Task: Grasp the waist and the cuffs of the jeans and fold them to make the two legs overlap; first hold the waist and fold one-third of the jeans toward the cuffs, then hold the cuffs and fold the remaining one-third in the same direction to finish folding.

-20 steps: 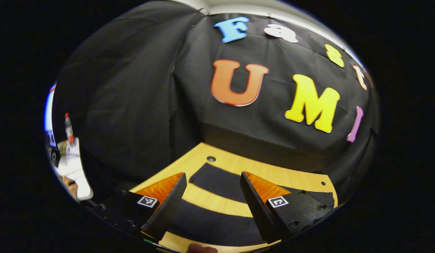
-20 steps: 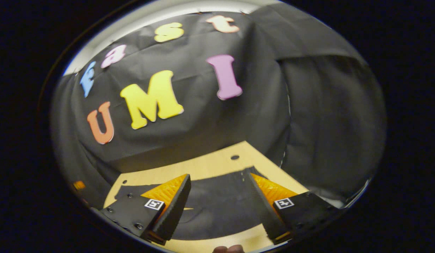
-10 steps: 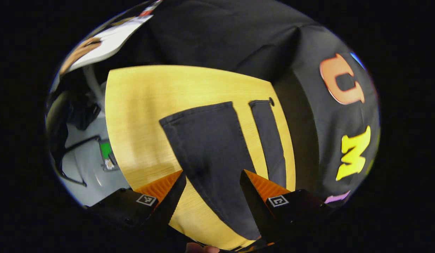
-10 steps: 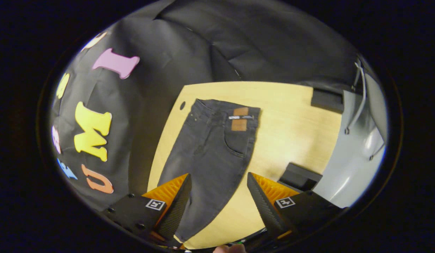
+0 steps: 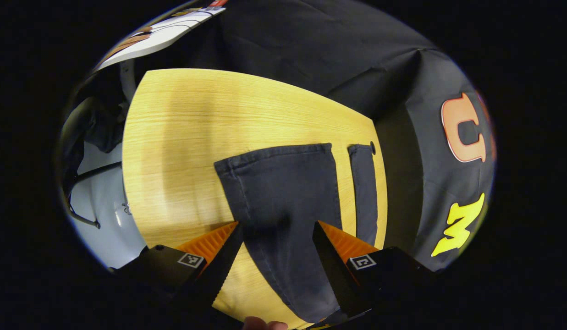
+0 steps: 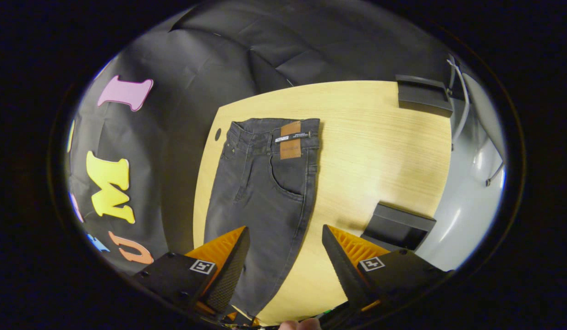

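Dark grey jeans lie flat on the wooden table. In the left gripper view the two legs run away from me, split apart, and end in cuffs: a wide one and a narrower one near the wall. My left gripper hovers open over the nearer leg, holding nothing. In the right gripper view the waist with its brown patch lies at the far end of the jeans. My right gripper hovers open above the thigh part, holding nothing.
Two dark blocks stand on the table in the right gripper view, one at the far corner, one at the near edge. Grey floor lies beyond the table edge. The black cloth wall borders the jeans' far side.
Both grippers have swung from facing the wall to looking down along the jeans, the left toward the cuffs, the right toward the waist. Since half a second ago each has drifted slightly. Both stay open.
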Motion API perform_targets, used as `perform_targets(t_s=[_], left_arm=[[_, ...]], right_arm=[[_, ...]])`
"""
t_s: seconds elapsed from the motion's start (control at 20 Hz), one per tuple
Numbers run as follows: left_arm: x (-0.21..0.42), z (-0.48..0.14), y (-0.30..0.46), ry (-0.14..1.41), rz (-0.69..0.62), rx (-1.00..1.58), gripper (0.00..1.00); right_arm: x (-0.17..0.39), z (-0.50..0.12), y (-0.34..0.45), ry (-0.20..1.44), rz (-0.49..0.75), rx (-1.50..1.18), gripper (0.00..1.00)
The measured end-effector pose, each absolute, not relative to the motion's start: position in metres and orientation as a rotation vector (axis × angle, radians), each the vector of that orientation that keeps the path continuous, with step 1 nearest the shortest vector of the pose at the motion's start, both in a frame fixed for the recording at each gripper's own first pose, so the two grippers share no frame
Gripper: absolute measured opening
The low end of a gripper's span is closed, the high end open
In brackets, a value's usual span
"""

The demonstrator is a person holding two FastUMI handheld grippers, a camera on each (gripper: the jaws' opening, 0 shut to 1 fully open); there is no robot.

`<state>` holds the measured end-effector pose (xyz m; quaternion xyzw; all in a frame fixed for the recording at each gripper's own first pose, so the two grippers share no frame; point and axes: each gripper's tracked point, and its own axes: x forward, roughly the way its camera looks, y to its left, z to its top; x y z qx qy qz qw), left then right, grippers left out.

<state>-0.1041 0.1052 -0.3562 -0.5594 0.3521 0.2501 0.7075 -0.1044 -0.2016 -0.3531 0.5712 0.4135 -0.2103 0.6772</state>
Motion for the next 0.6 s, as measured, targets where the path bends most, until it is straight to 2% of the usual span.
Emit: perform_targets(t_s=[0.2,0.25,0.3,0.45,0.5,0.55,0.6], left_arm=[[-0.078,-0.352,0.103,0.683,0.505,-1.295,0.99],[-0.075,-0.352,0.104,0.671,0.502,-1.313,1.00],[-0.075,-0.352,0.105,0.661,0.501,-1.330,1.00],[-0.070,-0.355,0.107,0.669,0.512,-1.356,0.93],[-0.070,-0.355,0.106,0.674,0.511,-1.350,1.00],[-0.068,-0.355,0.105,0.678,0.511,-1.341,0.91],[-0.064,-0.356,0.103,0.682,0.508,-1.334,0.90]], right_arm=[[-0.084,-0.377,-0.209,0.903,-0.519,1.352,0.98],[-0.079,-0.384,-0.213,0.895,-0.534,1.362,0.92],[-0.075,-0.391,-0.216,0.888,-0.548,1.369,0.92],[-0.057,-0.394,-0.223,0.862,-0.545,1.385,0.92],[-0.050,-0.395,-0.223,0.860,-0.546,1.381,0.95],[-0.044,-0.396,-0.223,0.859,-0.550,1.375,0.95],[-0.040,-0.397,-0.222,0.861,-0.554,1.370,0.95]])
